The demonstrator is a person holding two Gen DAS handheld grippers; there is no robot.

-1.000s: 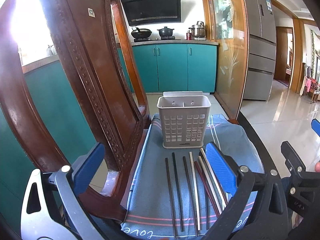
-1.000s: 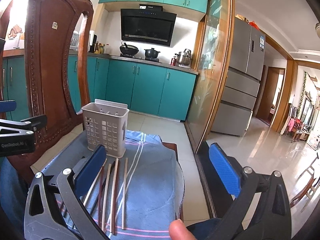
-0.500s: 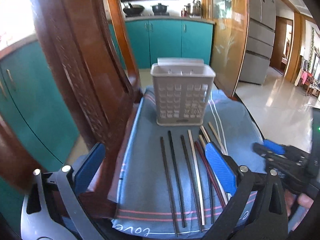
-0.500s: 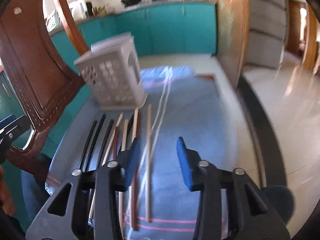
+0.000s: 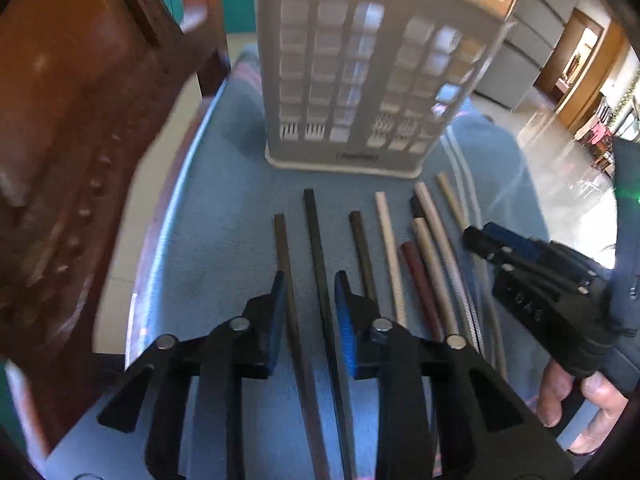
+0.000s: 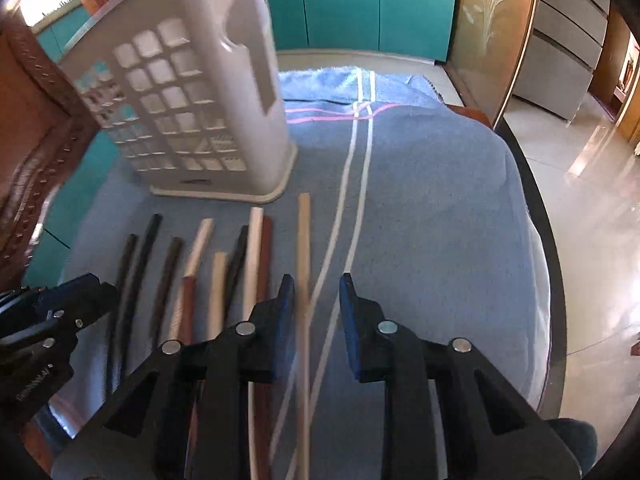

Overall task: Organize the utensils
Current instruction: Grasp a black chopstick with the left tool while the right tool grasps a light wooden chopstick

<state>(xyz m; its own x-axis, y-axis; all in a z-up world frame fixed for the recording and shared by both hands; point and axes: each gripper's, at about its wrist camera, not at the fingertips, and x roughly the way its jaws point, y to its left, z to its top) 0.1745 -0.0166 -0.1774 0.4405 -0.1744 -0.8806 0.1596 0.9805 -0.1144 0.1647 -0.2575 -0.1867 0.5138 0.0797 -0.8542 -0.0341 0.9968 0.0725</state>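
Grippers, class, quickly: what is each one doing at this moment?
Left gripper: jaws closing around two dark chopsticks, not yet pressing.
Right gripper: jaws closing around one pale chopstick, not yet pressing.

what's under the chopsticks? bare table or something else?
A blue towel with white and pink stripes lies under all the chopsticks and under the white utensil basket. The towel hides the table itself, except a dark rim on the right.

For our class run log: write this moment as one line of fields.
left gripper: closing around two dark chopsticks | right gripper: closing around pale chopstick | holder: upright
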